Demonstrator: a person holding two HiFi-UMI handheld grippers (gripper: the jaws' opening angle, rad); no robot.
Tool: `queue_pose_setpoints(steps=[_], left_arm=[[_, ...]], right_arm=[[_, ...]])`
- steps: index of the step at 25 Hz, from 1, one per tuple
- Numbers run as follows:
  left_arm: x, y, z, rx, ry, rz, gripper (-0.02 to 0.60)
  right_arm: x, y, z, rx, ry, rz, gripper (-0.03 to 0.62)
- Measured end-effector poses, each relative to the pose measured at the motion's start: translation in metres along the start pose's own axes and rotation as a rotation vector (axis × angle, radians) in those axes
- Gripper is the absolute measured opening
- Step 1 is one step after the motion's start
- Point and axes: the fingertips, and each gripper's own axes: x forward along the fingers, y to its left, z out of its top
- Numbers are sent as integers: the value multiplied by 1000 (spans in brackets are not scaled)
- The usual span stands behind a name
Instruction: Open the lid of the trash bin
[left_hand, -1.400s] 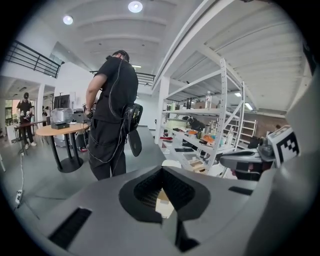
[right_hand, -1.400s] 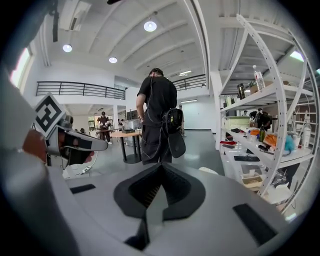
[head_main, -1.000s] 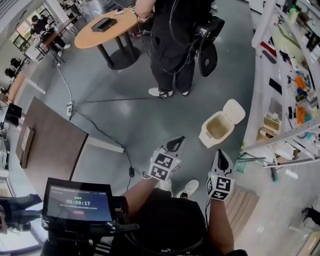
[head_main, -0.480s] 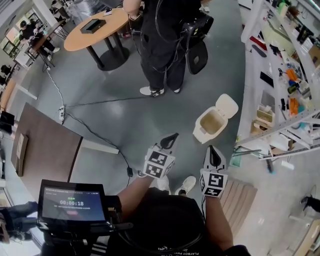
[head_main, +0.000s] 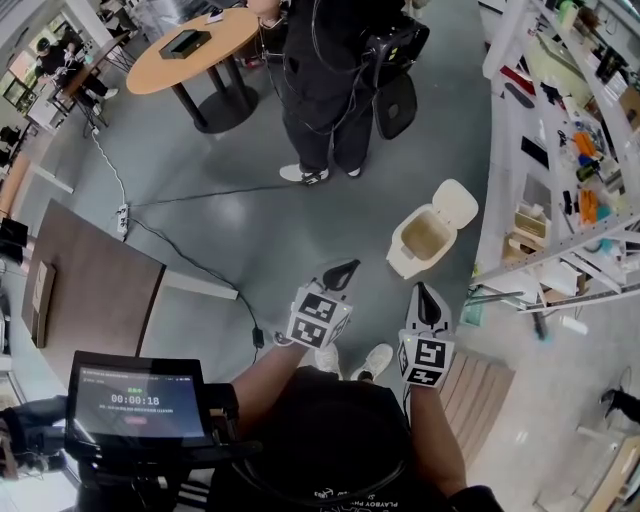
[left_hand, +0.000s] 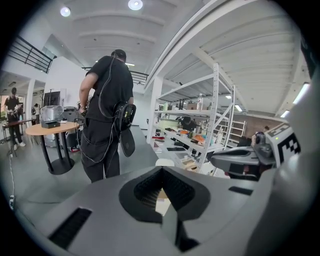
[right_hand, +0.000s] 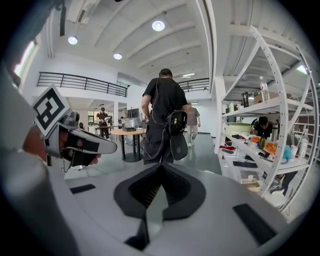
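The cream trash bin (head_main: 426, 238) stands on the grey floor beside the shelving, its lid (head_main: 456, 205) tipped back and its inside showing. My left gripper (head_main: 340, 272) hangs short of the bin, to its left, shut and empty. My right gripper (head_main: 426, 298) hovers just below the bin in the head view, also shut on nothing. In the left gripper view the jaws of the left gripper (left_hand: 162, 171) meet, the bin's pale lid (left_hand: 165, 162) peeks over them, and the right gripper (left_hand: 240, 159) shows at the right. The right gripper view shows that gripper (right_hand: 160, 167) shut, with the left gripper (right_hand: 80, 145) at the left.
A person in black (head_main: 330, 90) stands beyond the bin with a bag on the hip. White shelving (head_main: 560, 150) full of items lines the right side. A round wooden table (head_main: 195, 50) is at the back, a dark table (head_main: 95, 300) at the left, and a cable (head_main: 190, 260) crosses the floor.
Hardly anything differs: the head view has shifted a little, and both grippers stay shut near my body. The bin's lid stays tipped back throughout.
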Motion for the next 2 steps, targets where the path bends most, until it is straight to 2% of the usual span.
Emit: queue_pose_setpoints(steps=[2], left_arm=[[-1,0,-1,5,4,-5,-2]], right_arm=[[0,1,1,-3,-4,0,2]])
